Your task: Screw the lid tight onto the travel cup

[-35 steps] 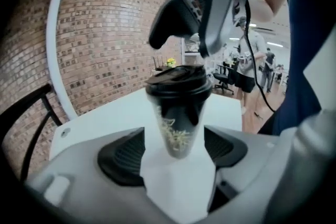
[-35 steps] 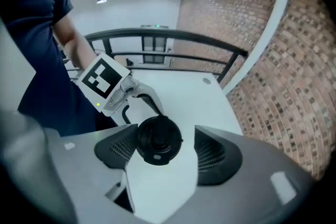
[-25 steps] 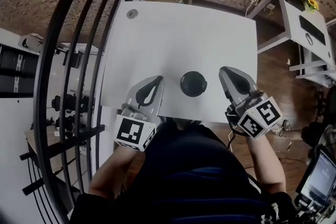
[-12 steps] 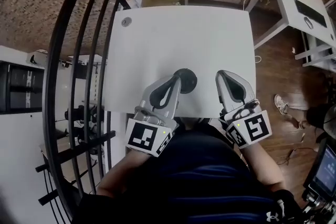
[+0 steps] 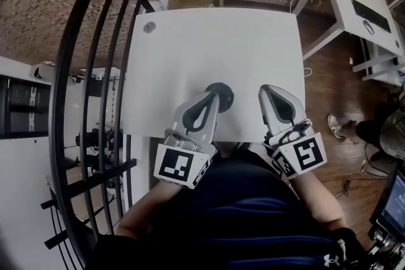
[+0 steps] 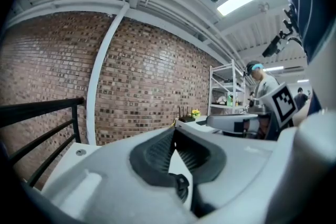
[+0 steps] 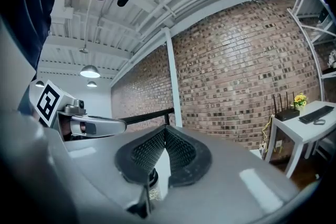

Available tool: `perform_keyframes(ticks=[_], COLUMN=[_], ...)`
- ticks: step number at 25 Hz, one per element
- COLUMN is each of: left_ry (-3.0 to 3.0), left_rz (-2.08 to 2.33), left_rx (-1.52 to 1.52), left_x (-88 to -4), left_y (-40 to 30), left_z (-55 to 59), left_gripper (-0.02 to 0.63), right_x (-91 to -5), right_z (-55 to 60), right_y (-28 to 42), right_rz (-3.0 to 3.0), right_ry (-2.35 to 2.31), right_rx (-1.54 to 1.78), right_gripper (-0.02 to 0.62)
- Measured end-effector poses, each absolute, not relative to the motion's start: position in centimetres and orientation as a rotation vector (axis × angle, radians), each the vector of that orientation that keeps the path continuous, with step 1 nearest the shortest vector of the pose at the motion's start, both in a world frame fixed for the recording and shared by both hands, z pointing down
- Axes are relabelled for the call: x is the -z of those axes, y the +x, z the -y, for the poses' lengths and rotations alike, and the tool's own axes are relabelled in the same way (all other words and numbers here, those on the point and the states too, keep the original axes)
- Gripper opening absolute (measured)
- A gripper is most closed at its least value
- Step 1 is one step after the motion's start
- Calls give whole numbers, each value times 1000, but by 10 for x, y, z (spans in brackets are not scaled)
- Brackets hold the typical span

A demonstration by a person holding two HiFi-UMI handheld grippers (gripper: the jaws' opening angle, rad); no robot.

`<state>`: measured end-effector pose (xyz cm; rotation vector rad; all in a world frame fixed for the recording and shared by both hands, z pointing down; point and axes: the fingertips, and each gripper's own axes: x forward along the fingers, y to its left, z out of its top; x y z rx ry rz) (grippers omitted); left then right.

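Head view, we held L gripper (image 5: pixel 212 100) shut, empty, tip at dark-topped travel cup (image 5: pixel 224 93) on white table (image 5: pixel 190 41), R gripper (image 5: pixel 265 93) shut, empty, right of cup.

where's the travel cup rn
In the head view the travel cup sits near the white table's front edge, partly hidden by the left tongs' tip, the right tongs apart on its right.

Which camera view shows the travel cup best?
The head view: the travel cup shows from above, partly hidden by the left hand-held gripper. The right gripper view catches a sliver below its shut jaws; the left gripper view shows nothing certain.
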<state>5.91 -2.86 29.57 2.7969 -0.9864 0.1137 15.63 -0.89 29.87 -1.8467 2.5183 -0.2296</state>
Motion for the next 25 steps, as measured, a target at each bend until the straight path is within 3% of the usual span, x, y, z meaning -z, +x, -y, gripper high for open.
perform_keyframes(ticks=[25], left_ry=[2787], left_rz=[991], left_rx=[-121], left_x=[-303], left_y=[56], left_z=[33], left_gripper=[5], right_x=[-304], right_z=[8], right_y=[149], right_rz=[-2530], right_ry=[-1861], right_rx=[220], right_gripper=[9])
